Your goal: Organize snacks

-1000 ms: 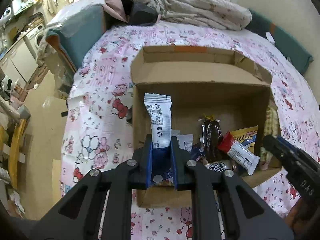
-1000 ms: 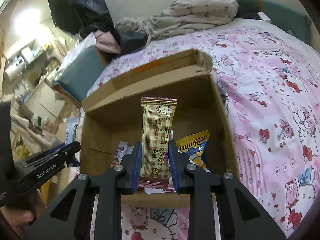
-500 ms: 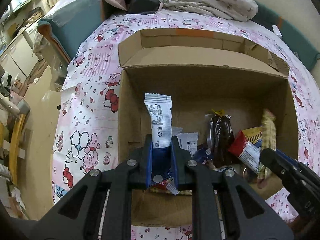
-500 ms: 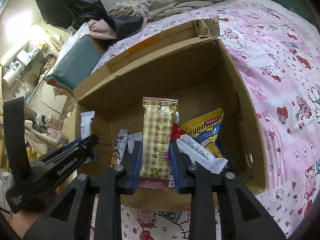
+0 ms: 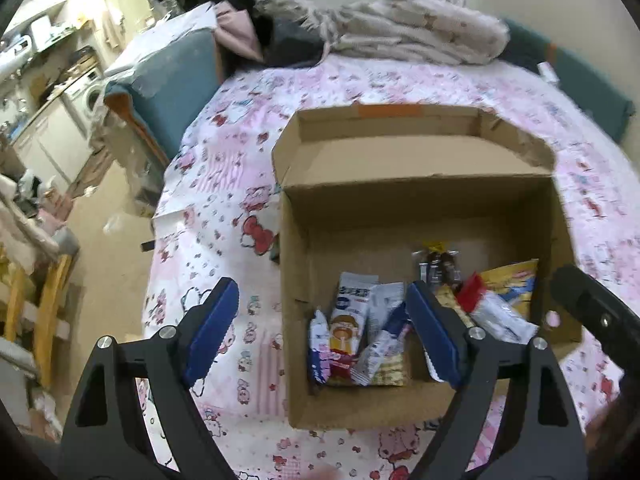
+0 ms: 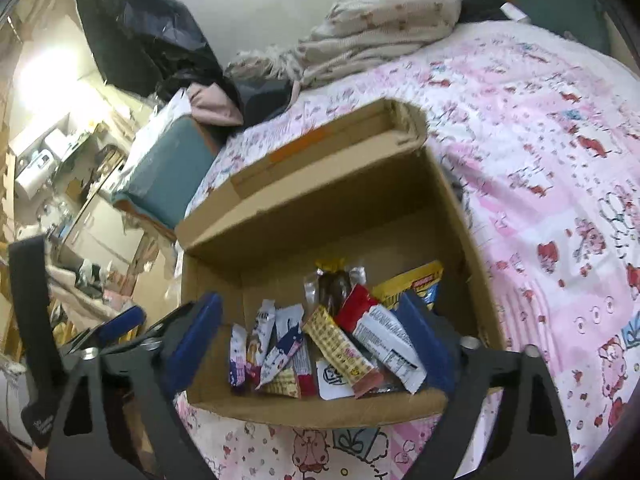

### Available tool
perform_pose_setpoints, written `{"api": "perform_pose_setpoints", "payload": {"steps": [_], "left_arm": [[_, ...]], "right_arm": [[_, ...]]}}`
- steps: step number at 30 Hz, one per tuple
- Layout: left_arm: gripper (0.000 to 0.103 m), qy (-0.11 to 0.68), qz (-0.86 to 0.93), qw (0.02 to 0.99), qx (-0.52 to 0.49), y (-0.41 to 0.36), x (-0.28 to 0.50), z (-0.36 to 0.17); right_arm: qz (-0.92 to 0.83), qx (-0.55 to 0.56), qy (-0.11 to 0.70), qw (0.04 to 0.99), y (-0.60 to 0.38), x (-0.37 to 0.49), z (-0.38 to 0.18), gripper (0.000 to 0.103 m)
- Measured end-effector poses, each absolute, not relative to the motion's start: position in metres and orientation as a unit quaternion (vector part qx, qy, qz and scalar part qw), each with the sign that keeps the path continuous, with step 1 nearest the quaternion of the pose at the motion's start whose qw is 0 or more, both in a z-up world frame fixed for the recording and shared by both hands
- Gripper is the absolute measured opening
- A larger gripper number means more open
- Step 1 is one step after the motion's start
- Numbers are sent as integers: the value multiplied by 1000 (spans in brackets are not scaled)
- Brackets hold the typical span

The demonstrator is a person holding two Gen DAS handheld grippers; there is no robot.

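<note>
A bed [image 5: 224,208] under a pink cartoon-print cover fills both views, with rumpled bedding [image 5: 416,32] heaped at its far end and a cluttered kitchen corner off to the left. On the cover sits an open cardboard box [image 5: 416,200], flaps folded back, and the snacks [image 6: 320,344] lie inside it, bunched against the near wall

As far as can be judged, the job is well along — no packets show loose on the cover, though only part of the bed is in view. What may remain is tidying, since the packets overlap in a loose fan rather than neat rows

The plaid-print bar [image 6: 340,350] lies on top with its long axis running diagonally, one end toward the far left, the other down toward the near right. The red-and-white bar [image 6: 380,332] beside it slants the same way. The white packets [image 5: 352,320] on the left lean more upright, long axes pointing roughly toward the back wall

The left hand-held gripper [image 5: 320,324] hovers over the box's near left corner, jaws spread wide and holding nothing. The right hand-held gripper [image 6: 312,344] is likewise wide apart and empty, straddling the heap from above without visibly touching it
</note>
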State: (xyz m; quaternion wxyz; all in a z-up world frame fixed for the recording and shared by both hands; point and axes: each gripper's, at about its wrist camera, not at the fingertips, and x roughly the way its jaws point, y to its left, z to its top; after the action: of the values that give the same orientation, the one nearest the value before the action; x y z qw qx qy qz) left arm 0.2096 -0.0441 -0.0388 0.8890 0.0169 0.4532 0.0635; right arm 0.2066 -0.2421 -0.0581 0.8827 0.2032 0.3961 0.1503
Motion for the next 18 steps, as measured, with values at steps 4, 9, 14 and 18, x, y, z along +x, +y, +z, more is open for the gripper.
{"api": "perform_pose_setpoints", "payload": {"steps": [4, 9, 14, 18], "left_arm": [[83, 443, 61, 894, 7, -33, 193, -26], [84, 425, 50, 904, -12, -14, 167, -14], [85, 400, 44, 915, -14, 5, 137, -5], [97, 385, 47, 921, -28, 20, 115, 0]], "right_arm": [[158, 186, 385, 890, -241, 193, -46, 102], [171, 169, 362, 900, -239, 163, -28, 102], [171, 142, 340, 914, -233, 132, -19, 103], [165, 128, 339, 917, -228, 115, -20, 103]]}}
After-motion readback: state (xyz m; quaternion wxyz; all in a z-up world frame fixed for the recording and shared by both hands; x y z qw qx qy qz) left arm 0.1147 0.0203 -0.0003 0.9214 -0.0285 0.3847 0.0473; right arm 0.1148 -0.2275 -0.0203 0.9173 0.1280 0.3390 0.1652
